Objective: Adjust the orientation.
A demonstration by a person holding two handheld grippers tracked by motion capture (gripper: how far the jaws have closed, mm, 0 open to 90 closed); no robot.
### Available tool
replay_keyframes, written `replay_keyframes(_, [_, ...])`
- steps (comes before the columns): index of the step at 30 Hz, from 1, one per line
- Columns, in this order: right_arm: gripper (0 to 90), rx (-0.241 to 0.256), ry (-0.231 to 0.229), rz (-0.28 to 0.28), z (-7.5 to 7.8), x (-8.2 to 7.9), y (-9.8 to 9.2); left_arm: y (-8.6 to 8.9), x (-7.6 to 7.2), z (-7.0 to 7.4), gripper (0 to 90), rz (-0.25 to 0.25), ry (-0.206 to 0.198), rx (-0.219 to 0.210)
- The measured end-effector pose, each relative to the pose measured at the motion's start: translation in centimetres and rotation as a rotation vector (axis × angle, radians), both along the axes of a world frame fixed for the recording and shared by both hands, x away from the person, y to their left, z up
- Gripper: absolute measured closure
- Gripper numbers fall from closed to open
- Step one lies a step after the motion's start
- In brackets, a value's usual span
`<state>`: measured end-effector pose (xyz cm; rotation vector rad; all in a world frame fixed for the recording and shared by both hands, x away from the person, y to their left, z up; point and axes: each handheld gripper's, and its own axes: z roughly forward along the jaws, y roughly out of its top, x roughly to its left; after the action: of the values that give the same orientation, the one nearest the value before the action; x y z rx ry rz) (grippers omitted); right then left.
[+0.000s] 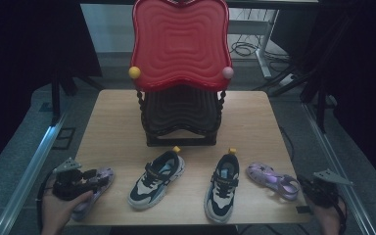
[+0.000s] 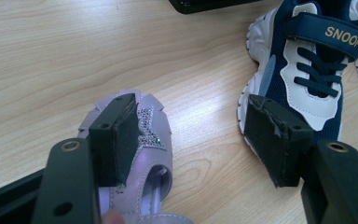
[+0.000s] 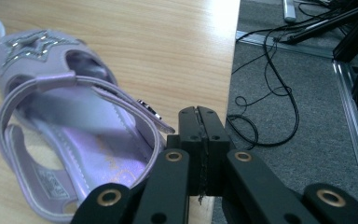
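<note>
1. Lilac glittery-star sandal (image 2: 142, 154) at table's near-left edge, beneath left gripper (image 2: 191, 140), jaws apart around nothing.
2. Lower over the toe, centre both pads, then squeeze.
3. Right gripper (image 3: 200, 135) pressed together, empty, beside matching lilac strap sandal (image 3: 65, 135).

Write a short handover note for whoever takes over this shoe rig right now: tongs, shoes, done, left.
Left tongs: open, over the toe of the left purple sandal, not gripping.
Right tongs: shut, empty, beside the heel strap of the right purple sandal at the table edge.
Two navy sneakers lie between the sandals, before the red-topped rack.
Done: nothing lifted.
Left: probably racking all four shoes.
</note>
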<state>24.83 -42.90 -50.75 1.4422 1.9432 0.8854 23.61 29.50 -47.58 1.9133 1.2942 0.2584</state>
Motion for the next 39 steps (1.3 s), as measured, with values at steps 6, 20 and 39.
replay_keyframes(6, [90.0, 0.016, 0.002, 0.016, -0.1, -1.1, 0.3, 0.2, -0.1, 0.1, 35.7, 0.006, -0.005, -0.002])
replay_keyframes(20, [90.0, 0.022, 0.009, 0.031, -0.4, -2.3, 0.8, 0.9, -0.2, 0.4, 35.7, 0.019, -0.014, -0.01])
replay_keyframes(39, [90.0, 0.166, -0.111, -0.024, 1.3, -3.3, 0.2, 0.7, 0.2, 1.3, 35.6, 0.013, -0.043, -0.009])
